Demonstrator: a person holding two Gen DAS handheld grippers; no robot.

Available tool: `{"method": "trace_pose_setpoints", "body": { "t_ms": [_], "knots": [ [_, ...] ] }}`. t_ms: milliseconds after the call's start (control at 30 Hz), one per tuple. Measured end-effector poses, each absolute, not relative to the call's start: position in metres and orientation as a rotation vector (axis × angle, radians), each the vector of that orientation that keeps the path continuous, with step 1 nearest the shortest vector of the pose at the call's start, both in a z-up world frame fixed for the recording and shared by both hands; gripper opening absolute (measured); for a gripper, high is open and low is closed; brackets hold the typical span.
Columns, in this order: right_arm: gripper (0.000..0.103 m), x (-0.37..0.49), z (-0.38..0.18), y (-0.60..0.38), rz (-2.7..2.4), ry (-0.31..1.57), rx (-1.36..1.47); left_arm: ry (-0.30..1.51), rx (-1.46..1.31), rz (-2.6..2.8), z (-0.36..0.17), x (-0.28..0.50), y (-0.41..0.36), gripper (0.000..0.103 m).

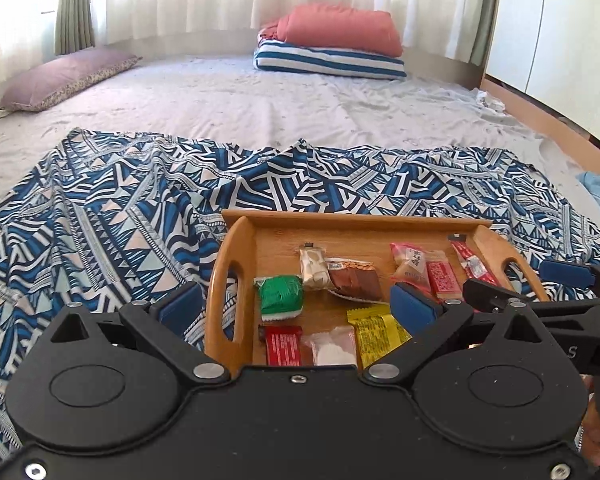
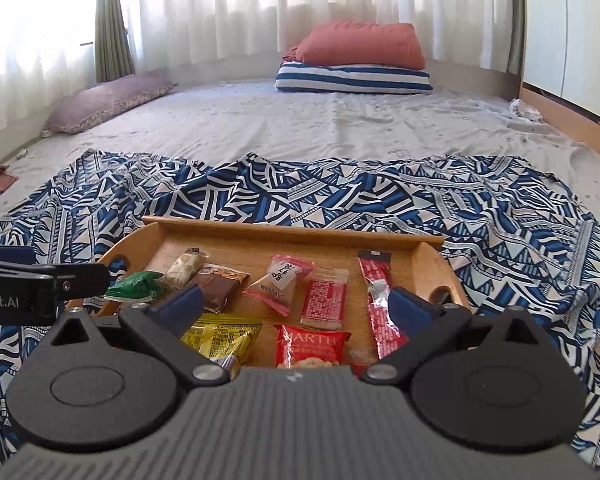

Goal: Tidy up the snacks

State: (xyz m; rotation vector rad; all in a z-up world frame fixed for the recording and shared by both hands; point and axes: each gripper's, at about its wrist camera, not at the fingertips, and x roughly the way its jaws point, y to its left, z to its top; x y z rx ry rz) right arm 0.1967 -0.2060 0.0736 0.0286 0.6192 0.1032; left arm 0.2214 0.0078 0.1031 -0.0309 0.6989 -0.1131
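I see the bed spread with a blue patterned cloth, and on it a wooden tray holding the snacks. My left gripper has its fingers spread wide and empty; the tray's left handle sits between them, with the green packet just ahead. My right gripper is also wide open, holding nothing; the yellow packet and red packet lie between its fingers.

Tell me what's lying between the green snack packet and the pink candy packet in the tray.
Two packets: a beige nut bar and a brown-wrapped snack, seen in the right wrist view between the green packet and pink candy.
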Motion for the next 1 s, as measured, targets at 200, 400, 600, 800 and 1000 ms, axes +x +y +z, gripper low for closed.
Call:
{"method": "trace_pose_setpoints", "body": {
  "t_ms": [200, 400, 600, 800, 1000],
  "knots": [
    [0.103, 0.155, 0.081, -0.215, 0.101, 0.579, 0.068, 0.691, -0.026, -0.136, 0.11, 0.176, 0.005, 0.101],
    [0.103, 0.105, 0.078, -0.221, 0.09, 0.535, 0.073, 0.624, 0.022, -0.133, 0.113, 0.123, 0.002, 0.102],
    [0.103, 0.058, 0.062, -0.221, 0.084, 0.52, 0.052, 0.618, 0.012, -0.141, 0.106, 0.076, 0.005, 0.102],
    [0.103, 0.029, 0.045, -0.215, 0.081, 0.517, -0.008, 0.639, -0.013, -0.149, 0.086, 0.043, 0.005, 0.103],
    [0.103, 0.02, 0.023, -0.211, 0.078, 0.546, -0.027, 0.685, 0.01, -0.096, 0.051, 0.038, 0.004, 0.103]
  ]
}}
